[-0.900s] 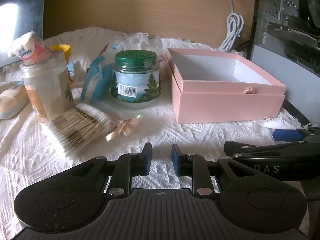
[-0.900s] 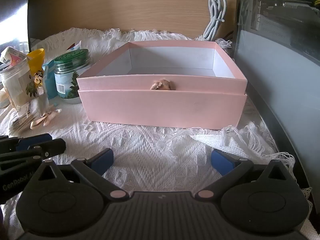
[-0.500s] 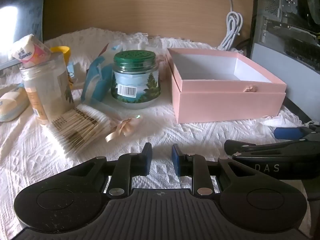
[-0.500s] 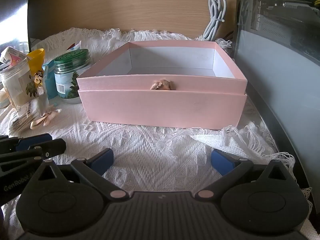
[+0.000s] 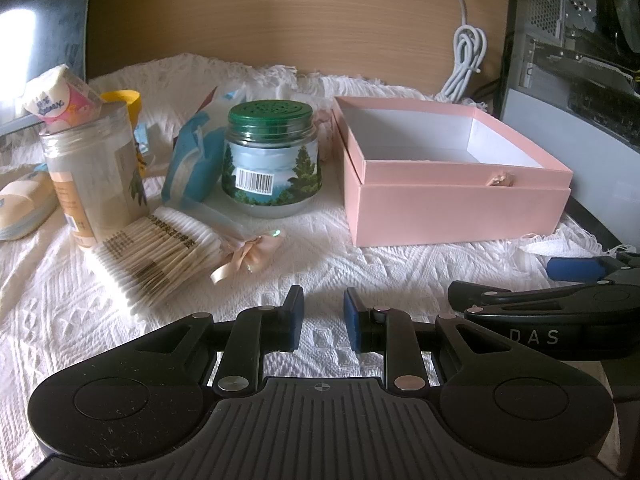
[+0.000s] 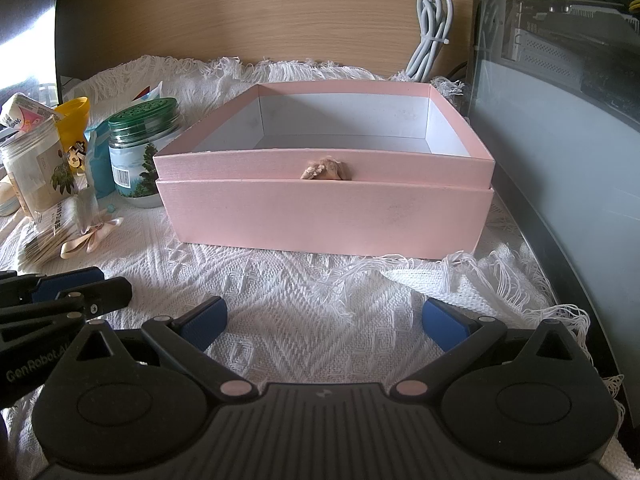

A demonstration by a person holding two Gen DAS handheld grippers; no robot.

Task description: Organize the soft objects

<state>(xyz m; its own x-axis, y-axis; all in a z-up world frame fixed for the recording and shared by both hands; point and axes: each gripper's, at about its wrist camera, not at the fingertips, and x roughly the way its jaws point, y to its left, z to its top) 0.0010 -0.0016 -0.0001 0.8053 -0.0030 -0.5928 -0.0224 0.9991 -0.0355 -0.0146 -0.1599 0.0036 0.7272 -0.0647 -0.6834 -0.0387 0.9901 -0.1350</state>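
While both views seem unchanged, left gripper (image 5: 322,318) fingers nearly closed, empty, right gripper (image 6: 324,322) spread wide, pink box (image 6: 324,210) unmoved.

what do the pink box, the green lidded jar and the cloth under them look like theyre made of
Pink box: likely matte paperboard, with thin straight walls, crisp edges and a white lining.
Green-lidded jar: clear glossy glass or plastic body, I cannot tell which, with a printed forest label; the perforated lid looks like moulded plastic.
Cloth: white woven textile, probably cotton, with raised geometric weave and loose fringe.
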